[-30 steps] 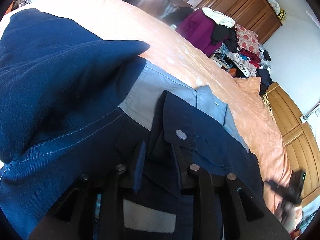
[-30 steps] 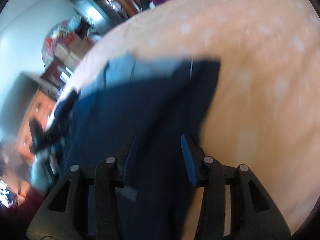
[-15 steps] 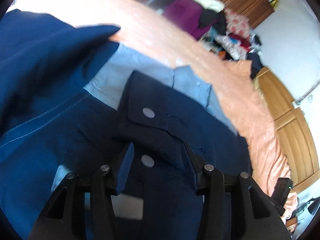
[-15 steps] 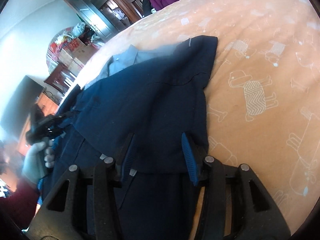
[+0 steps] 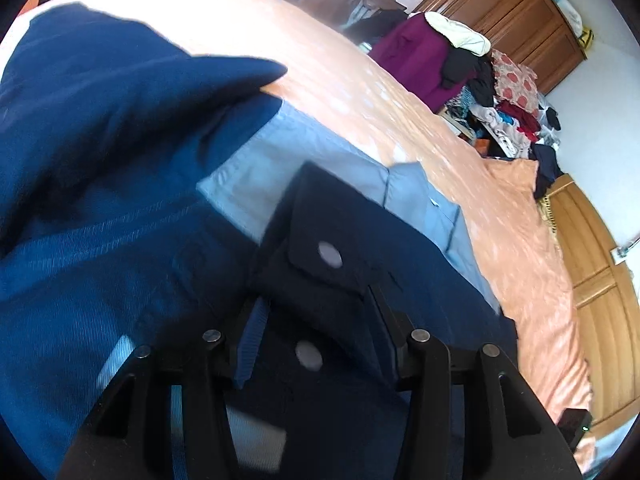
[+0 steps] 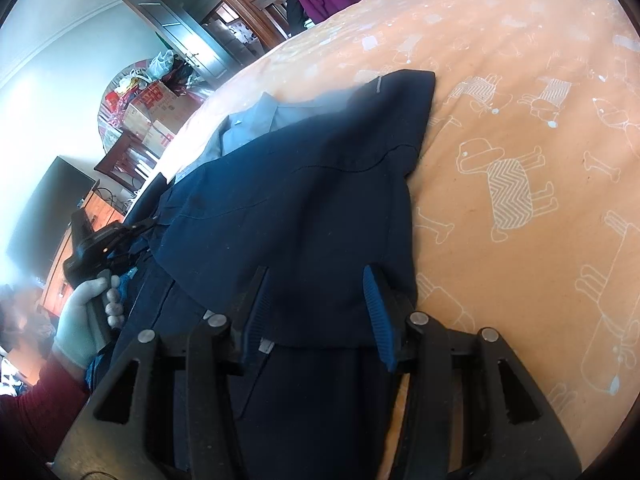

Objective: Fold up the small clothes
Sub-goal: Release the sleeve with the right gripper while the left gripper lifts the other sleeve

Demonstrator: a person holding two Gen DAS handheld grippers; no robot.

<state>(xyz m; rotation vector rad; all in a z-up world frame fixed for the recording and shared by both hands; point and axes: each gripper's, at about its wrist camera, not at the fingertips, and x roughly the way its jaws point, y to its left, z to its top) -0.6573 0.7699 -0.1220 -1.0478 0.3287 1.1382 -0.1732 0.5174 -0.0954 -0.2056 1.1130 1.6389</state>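
Orange bedding (image 6: pixel 520 92) printed with white line-drawn dogs is carrying everything, and we are seeing no readable brand on it. Our navy jacket (image 5: pixel 120 240) is lying across the near side of the bed, its pale blue collar (image 5: pixel 320 172) pointing toward the far edge.

From our left wrist view, a folded navy sleeve (image 5: pixel 120 100) is bulging up at the left and hiding much of the bed behind it. Our left gripper (image 5: pixel 316 344) is sitting with its fingers spread apart, holding nothing, straddling a dark pocket flap (image 5: pixel 328 240) with a silver snap (image 5: pixel 330 255); a second snap (image 5: pixel 309 355) is showing between the fingers. A pale fabric label (image 5: pixel 256 444) is lying under the gripper, its writing too blurred for us to read. Beyond the far edge, a purple garment (image 5: pixel 416 56) and a heap of clothes (image 5: pixel 508 120) are piling up before a wooden wardrobe (image 5: pixel 500 12).

From our right wrist view, a gloved hand (image 6: pixel 84 312) is gripping the left tool near the bed's left edge. Cardboard boxes (image 6: pixel 152 108) with red print, illegible to us, are standing behind. Our right gripper (image 6: pixel 316 312) is also gaping wide and empty, its blue pads (image 6: pixel 378 316) resting over the folded navy cloth near the jacket's right edge.
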